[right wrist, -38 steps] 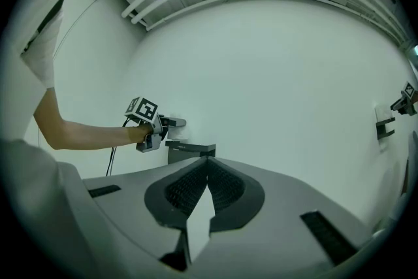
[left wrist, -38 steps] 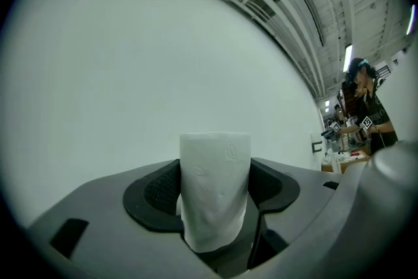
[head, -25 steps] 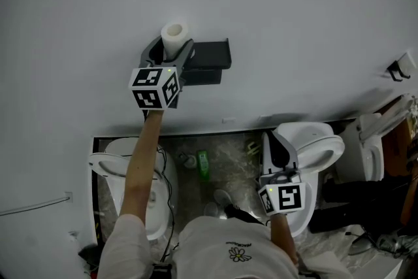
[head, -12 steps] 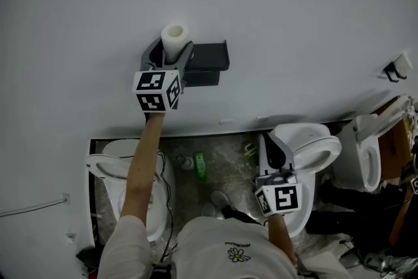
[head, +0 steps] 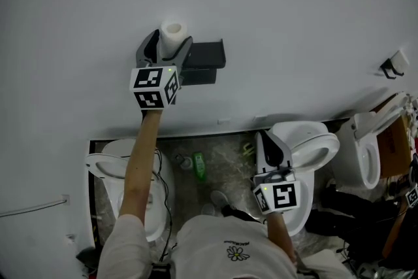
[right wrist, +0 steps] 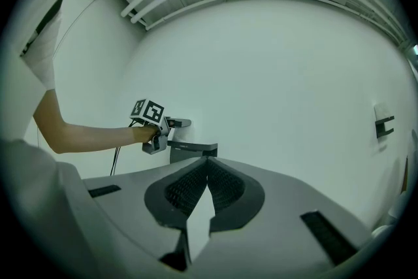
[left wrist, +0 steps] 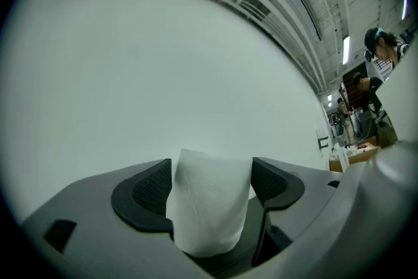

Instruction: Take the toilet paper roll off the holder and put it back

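The white toilet paper roll (head: 173, 32) stands on end against the white wall, at the left end of the dark grey holder (head: 204, 62). My left gripper (head: 169, 40) is level at the wall with the roll (left wrist: 210, 202) between its jaws. These jaws have just been opening: in the head view the left finger (head: 147, 47) stands off the roll, and I see no pad pressing on it. My right gripper (head: 268, 138) hangs lower at the right, over a toilet, shut with nothing in it (right wrist: 208, 165). It looks toward the holder (right wrist: 191, 149).
Below the wall stand white toilets (head: 108, 166) (head: 317, 144) (head: 369, 150), with a green bottle (head: 200, 165) on the floor between the first two. A dark wall hook (head: 390, 66) is at the far right. A person (left wrist: 382, 49) stands far off.
The left gripper's jaws have spread wider around the roll, and its left finger has come away from the paper. The right gripper has kept its place.
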The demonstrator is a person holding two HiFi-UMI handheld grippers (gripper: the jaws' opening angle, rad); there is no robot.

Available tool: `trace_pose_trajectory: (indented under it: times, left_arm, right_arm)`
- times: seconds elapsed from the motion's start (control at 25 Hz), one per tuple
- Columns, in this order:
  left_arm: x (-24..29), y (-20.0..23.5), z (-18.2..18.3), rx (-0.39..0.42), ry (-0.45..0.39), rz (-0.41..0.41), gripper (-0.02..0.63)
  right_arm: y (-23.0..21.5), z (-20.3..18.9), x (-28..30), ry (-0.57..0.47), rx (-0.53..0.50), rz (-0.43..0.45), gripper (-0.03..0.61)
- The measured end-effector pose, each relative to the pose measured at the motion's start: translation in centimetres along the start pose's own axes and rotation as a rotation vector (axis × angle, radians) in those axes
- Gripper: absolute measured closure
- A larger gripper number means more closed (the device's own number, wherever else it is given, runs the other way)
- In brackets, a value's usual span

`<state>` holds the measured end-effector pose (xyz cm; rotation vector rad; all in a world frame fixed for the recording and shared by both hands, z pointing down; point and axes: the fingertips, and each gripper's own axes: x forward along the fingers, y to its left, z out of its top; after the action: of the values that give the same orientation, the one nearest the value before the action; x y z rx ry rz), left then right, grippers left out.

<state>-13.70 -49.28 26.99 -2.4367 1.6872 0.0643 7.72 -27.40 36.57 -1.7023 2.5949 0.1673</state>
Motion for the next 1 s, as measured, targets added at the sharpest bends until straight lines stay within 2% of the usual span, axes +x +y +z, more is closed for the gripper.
trace_pose_trajectory:
  times: [0.28,0.68,0.76,0.84,1.0]
  left_arm:
    - [-1.9,0.5,4.3,0.024,-0.074,0.035,0.241]
    - [-11.1,-1.4,15.5,0.135,-0.298,0.079,0.258]
    - [-13.5,-2.2,16.5,0.154,-0.326,0.092,0.309]
    - [-15.8,-3.1,16.9,0.174,-0.342,0.11,0.392]
    - [-20.0,-5.1,16.5,0.212,-0.36,0.153,0.529]
  right_arm:
    - [0.4,1.4,-0.5,-0.039,-0.008,0.013,0.568]
    - [1.8,4.9,-0.7,-0.139,-0.038,0.055,0.568]
    - [2.1,5.6,-0.6,-0.161,-0.045,0.063,0.568]
    - [2.5,6.3,-0.4,-0.183,-0.051,0.076,0.568]
    - [3.4,7.3,-0.3,-0.21,-0.074,0.099,0.568]
